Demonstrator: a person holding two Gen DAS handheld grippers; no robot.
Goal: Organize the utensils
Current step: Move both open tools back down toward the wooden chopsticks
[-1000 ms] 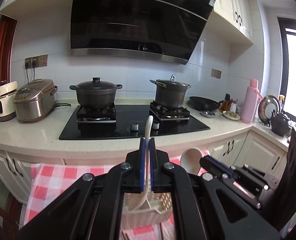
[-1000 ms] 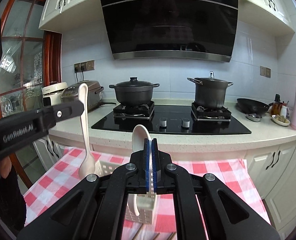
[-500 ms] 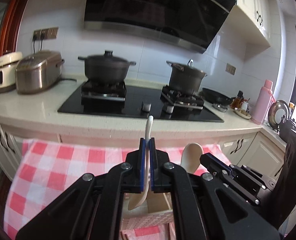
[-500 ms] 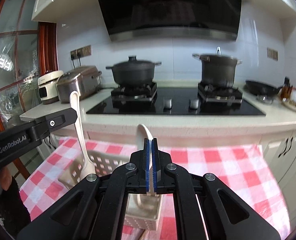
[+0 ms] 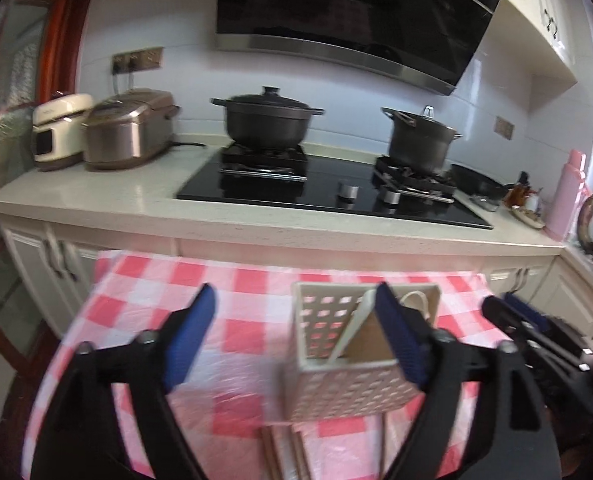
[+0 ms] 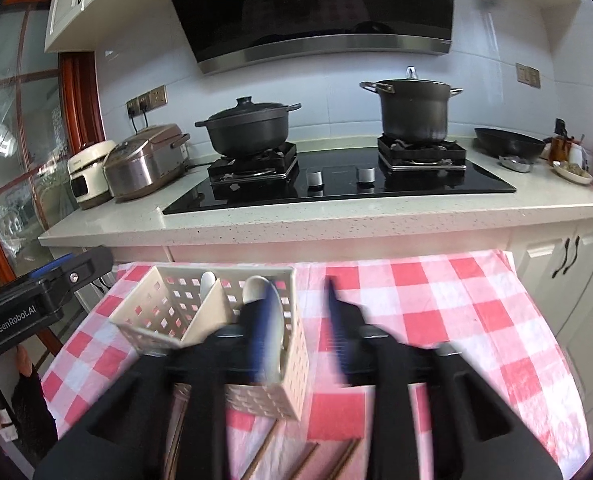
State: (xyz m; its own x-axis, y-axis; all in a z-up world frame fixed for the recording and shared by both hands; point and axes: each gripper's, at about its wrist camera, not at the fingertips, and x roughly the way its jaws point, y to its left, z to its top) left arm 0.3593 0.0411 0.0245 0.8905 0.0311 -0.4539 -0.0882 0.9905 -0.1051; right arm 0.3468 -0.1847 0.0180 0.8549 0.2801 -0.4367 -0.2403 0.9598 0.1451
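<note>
Since a second ago both spoons have been released into the caddy (image 6: 216, 332) on the checked desk (image 6: 436, 300), and both claws have been opened. The left claw (image 5: 292, 336) and right claw (image 6: 296, 320) are seen spread wide and empty. Two spoons (image 6: 256, 288) are stowed; the chopsticks (image 6: 264, 452) lying below the caddy are judged next.
</note>
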